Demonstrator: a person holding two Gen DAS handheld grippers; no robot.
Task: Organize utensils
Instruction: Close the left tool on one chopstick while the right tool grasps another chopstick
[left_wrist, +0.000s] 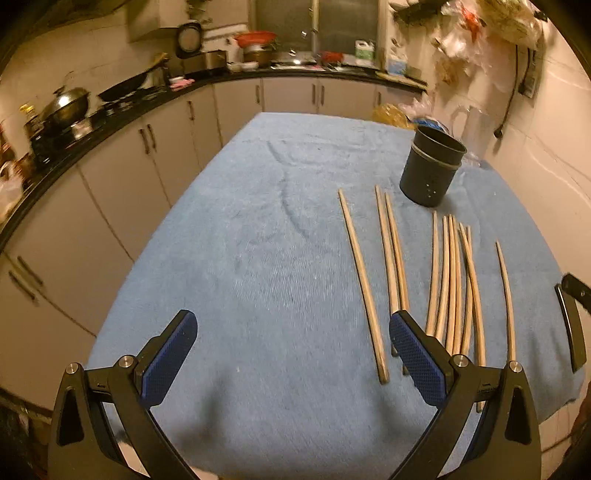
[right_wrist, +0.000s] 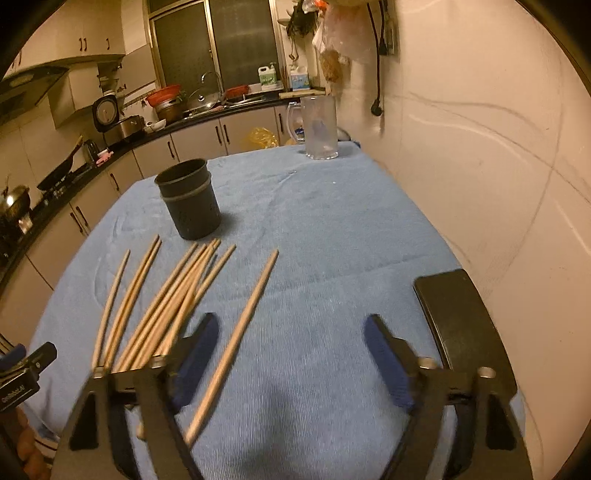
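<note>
Both claws hang released with nothing gripped, the right claw (right_wrist: 291, 332) straddling a lone chopstick (right_wrist: 236, 339) it's probably lining up to grab, the left claw (left_wrist: 291, 328) idle, while the other chopsticks (right_wrist: 166, 310) fan toward the cup (right_wrist: 190, 199) at 11 o'clock, likely their destination.
</note>
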